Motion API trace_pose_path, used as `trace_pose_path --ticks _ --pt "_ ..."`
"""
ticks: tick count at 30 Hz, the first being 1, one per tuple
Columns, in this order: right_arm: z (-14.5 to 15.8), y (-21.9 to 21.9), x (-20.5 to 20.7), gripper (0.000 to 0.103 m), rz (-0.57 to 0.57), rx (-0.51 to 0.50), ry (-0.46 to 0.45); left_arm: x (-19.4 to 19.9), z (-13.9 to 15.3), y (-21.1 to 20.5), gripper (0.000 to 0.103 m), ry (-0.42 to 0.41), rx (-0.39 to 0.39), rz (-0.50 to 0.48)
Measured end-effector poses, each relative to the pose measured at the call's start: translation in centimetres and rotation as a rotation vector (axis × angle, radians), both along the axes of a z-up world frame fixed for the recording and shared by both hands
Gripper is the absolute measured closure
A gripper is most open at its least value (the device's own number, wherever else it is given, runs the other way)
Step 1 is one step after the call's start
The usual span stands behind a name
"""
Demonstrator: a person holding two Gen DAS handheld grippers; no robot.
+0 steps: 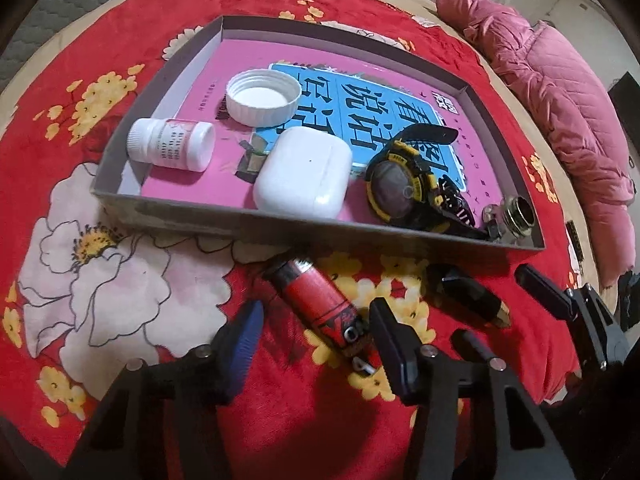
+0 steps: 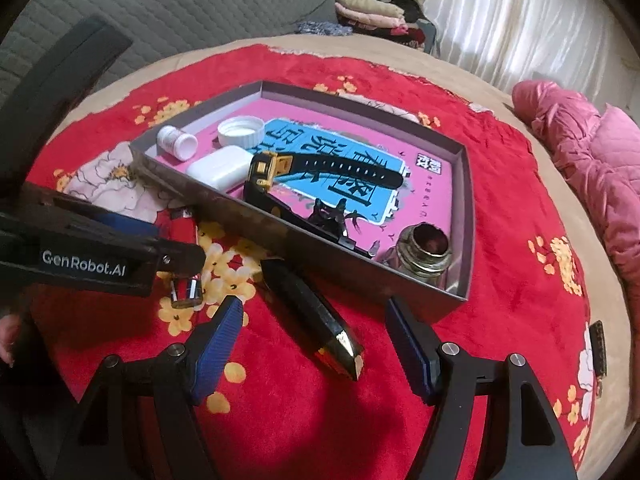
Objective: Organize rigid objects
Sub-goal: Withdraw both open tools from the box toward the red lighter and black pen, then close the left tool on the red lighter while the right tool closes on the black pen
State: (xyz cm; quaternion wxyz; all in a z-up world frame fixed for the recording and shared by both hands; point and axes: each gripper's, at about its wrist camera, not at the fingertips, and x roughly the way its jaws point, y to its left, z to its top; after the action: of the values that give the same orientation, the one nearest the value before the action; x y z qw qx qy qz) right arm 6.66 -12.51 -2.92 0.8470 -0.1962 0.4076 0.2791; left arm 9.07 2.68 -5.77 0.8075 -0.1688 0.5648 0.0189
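Observation:
A grey shallow box (image 1: pixel 188 220) (image 2: pixel 224 204) on a red floral cloth holds a pink book, a white bottle (image 1: pixel 170 144) (image 2: pixel 176 142), a white cap (image 1: pixel 262 98) (image 2: pixel 240 130), a white earbud case (image 1: pixel 302 172) (image 2: pixel 218 168), a black-yellow watch (image 1: pixel 400 184) (image 2: pixel 320 168) and a small glass jar (image 1: pixel 516 214) (image 2: pixel 426 254). A red lighter (image 1: pixel 320 304) (image 2: pixel 182 232) lies on the cloth between the fingers of my open left gripper (image 1: pixel 316 332). A black, gold-tipped pen-like object (image 1: pixel 468 296) (image 2: pixel 316 320) lies between the fingers of my open right gripper (image 2: pixel 316 332).
A pink padded jacket (image 1: pixel 560 112) (image 2: pixel 592 160) lies at the right on the bed. Folded clothes (image 2: pixel 368 12) and a white curtain (image 2: pixel 520 20) are at the back. A small dark object (image 2: pixel 598 346) lies at the cloth's right edge.

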Motion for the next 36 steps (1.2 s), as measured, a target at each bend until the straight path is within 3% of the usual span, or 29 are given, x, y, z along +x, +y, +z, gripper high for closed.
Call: trace_pose_path --ticks 4,11,18,22,26,31,36 --pt "-0.5 0.6 0.5 0.031 0.029 -0.017 -0.001 0.7 -0.5 -0.4 0.048 0.026 0.023 0.015" --pt "-2.7 1.5 1.3 0.048 0.064 -0.081 0.031 1.8 -1.3 -1.4 0.048 0.08 0.084 0.053" --pt "-3.0 0.8 1.9 0.065 0.035 0.01 0.066 2.6 -1.8 -2.0 0.049 0.096 0.11 0.061" --pt "-2.6 0.6 1.6 0.076 0.026 0.059 0.1 2.2 -1.9 -1.7 0.057 0.06 0.093 0.032" --pt "-2.0 0.4 1.0 0.078 0.016 0.14 0.156 1.3 -1.7 0.6 0.084 0.042 0.034 0.037" --pt "-1.4 0.3 0.7 0.078 -0.011 0.225 0.206 0.4 -1.5 1.7 0.092 0.016 -0.016 0.02" --pt "-0.7 -0.2 0.0 0.078 -0.028 0.287 0.224 -1.1 -1.2 2.8 0.093 -0.035 -0.061 -0.002"
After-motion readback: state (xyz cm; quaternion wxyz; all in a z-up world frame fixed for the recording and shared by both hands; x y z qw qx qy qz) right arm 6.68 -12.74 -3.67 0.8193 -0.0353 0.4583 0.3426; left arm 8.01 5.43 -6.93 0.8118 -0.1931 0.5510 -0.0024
